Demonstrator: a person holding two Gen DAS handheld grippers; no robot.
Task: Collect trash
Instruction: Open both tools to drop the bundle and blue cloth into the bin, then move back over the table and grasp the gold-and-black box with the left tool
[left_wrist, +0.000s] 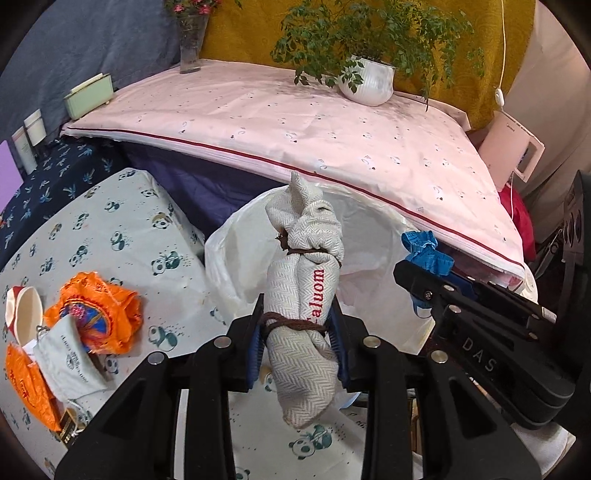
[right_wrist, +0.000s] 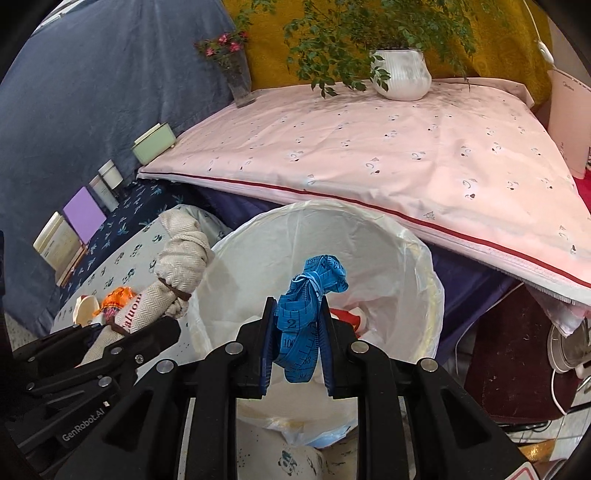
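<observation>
My left gripper is shut on a rolled beige cloth bundle tied with brown string, held at the near rim of a white-lined trash bin. The bundle also shows in the right wrist view. My right gripper is shut on a bunched blue measuring tape, held over the open bin. The tape also shows in the left wrist view. A red and white item lies inside the bin.
On the panda-print table lie orange wrappers, a paper cup and a small white pouch. Behind the bin is a pink-covered surface with a potted plant, a glass vase and a green box.
</observation>
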